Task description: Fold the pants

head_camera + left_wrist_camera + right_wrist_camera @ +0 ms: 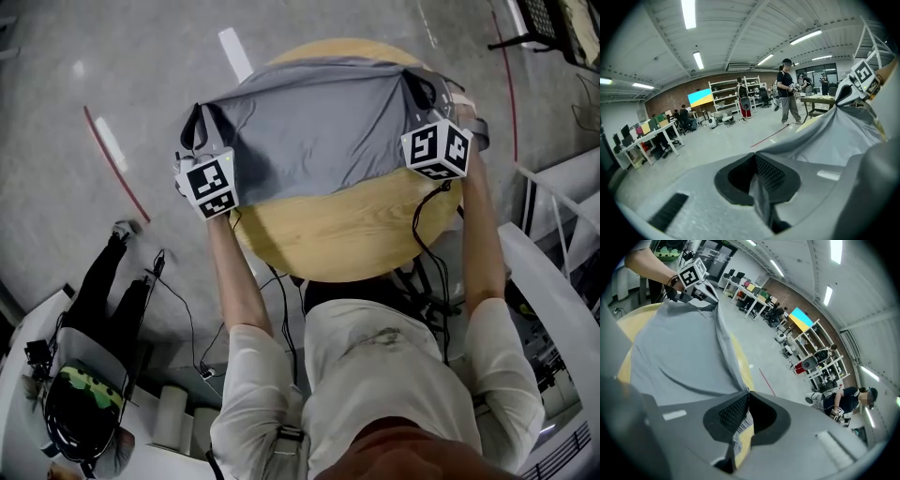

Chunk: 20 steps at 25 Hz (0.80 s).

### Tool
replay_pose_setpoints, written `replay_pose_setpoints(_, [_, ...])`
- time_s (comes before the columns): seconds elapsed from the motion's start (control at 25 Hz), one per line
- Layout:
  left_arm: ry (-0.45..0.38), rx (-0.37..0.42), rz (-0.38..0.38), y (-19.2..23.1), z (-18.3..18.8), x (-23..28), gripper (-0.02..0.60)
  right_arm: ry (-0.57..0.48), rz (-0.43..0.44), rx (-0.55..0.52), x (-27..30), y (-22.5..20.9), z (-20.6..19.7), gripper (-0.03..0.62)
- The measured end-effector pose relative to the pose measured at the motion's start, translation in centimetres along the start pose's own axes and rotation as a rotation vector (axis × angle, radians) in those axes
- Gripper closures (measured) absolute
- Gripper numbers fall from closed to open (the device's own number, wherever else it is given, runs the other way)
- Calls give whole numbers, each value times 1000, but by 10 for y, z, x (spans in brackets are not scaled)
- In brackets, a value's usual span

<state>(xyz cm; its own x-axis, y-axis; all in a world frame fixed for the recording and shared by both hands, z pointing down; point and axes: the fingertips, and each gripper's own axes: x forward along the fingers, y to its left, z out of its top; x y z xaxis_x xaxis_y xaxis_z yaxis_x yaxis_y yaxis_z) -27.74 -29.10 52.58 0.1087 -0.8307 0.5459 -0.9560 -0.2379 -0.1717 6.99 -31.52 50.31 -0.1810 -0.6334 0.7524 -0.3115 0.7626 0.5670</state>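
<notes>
Grey pants [319, 131] hang spread over the far half of a round wooden table [337, 234], stretched between my two grippers. My left gripper [195, 139] holds the left corner; in the left gripper view its jaws [757, 180] are shut with a fold of the grey cloth [834, 136] pinched between them. On the right corner sits my right gripper [424, 96]. The right gripper view shows those jaws [743, 416] closed on the cloth's edge [675, 352] with a white label, the yellow table top showing below.
A person in black [103, 291] stands on the floor at the lower left, beside white desks. Cables hang from the table's near edge [281, 291]. Red lines [117, 169] and white tape [234, 52] mark the grey floor. A black frame [534, 28] stands at the top right.
</notes>
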Motion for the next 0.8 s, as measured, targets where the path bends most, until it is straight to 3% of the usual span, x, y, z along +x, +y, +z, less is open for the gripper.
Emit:
replay_pose_setpoints(0.32, [36, 4, 9, -8, -4, -2, 505, -7, -14, -54, -9, 0, -1, 545])
replay_pose_setpoints(0.8, [-18, 4, 44, -32, 22, -50, 494, -73, -52, 8, -53, 1, -6, 499])
